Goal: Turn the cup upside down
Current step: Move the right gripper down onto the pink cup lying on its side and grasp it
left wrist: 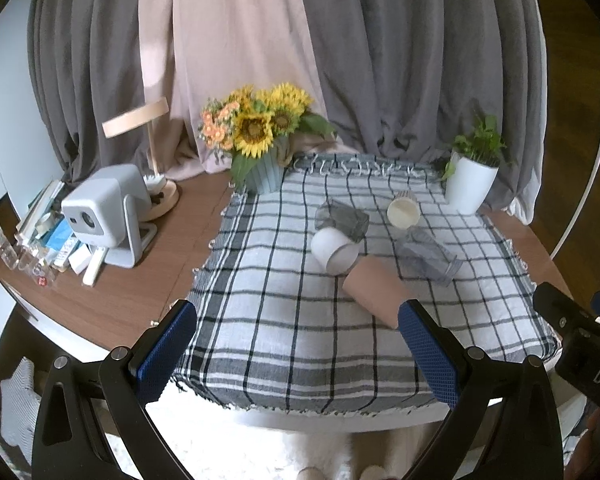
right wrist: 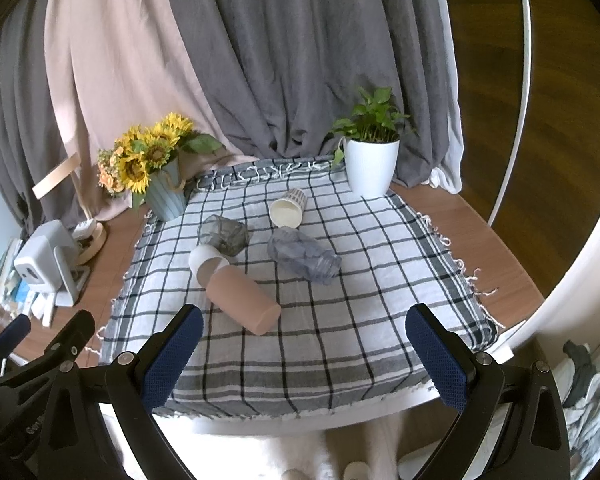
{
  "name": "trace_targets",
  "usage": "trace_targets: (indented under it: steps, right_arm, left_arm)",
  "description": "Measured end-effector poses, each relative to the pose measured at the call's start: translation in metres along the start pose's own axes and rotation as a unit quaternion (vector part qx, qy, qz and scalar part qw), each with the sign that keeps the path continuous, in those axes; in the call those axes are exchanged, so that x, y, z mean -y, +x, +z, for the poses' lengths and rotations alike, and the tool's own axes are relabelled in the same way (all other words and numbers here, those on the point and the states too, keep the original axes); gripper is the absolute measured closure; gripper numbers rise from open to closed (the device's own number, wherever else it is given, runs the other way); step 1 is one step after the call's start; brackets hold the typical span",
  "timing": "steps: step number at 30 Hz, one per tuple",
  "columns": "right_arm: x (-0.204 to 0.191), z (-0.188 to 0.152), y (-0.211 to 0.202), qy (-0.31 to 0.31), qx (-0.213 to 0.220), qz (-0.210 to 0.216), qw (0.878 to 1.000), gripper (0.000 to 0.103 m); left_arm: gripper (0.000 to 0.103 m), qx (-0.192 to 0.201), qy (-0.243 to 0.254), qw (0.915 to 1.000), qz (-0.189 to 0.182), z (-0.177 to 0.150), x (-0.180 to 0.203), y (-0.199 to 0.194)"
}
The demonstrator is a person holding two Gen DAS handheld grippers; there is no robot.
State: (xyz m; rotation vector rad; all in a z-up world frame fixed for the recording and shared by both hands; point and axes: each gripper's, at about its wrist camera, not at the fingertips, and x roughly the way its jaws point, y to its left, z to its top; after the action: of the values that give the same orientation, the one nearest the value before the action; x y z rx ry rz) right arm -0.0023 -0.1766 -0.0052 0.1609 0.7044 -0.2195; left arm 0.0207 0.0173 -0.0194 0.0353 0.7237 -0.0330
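Several cups lie on their sides on a checked cloth (left wrist: 284, 328) (right wrist: 340, 320). A pink tumbler with a white rim (left wrist: 374, 288) (right wrist: 240, 294) lies nearest. A dark grey glass (left wrist: 342, 218) (right wrist: 224, 234), a clear ribbed glass (left wrist: 430, 258) (right wrist: 304, 256) and a striped paper cup (left wrist: 403, 210) (right wrist: 287, 209) lie behind it. My left gripper (left wrist: 296, 350) is open and empty, held above the cloth's near edge. My right gripper (right wrist: 304, 356) is open and empty too, back from the cups.
A sunflower vase (left wrist: 264, 168) (right wrist: 166, 194) and a white plant pot (left wrist: 468, 184) (right wrist: 370, 168) stand at the cloth's back corners. A white projector (left wrist: 104, 212) (right wrist: 46, 264), a lamp base and clutter sit on the wooden table to the left. Curtains hang behind.
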Motion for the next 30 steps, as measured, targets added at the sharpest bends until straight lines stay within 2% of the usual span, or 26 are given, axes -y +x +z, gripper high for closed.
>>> trace_targets:
  steps: [7,14,23,30]
  right_arm:
    - [-0.008,0.003,0.034,-0.025,-0.043,0.022,0.999,0.001]
    - [-0.023,0.007,0.094,-0.07,-0.104,0.062,0.99,0.001]
    - [-0.057,0.011,0.183,-0.145,-0.193,0.113,0.964,0.001]
    - [-0.076,0.009,0.242,-0.204,-0.249,0.136,0.937,0.005]
  left_arm:
    - [0.0,-0.057,-0.022,0.9979,0.02,-0.01,-0.003,0.036]
    - [0.0,-0.117,-0.068,0.989,0.061,-0.018,-0.008,0.081]
    - [0.0,-0.192,-0.114,0.9681,0.113,-0.031,-0.009,0.136]
    - [0.0,-0.228,-0.145,0.9539,0.131,-0.036,-0.006,0.171]
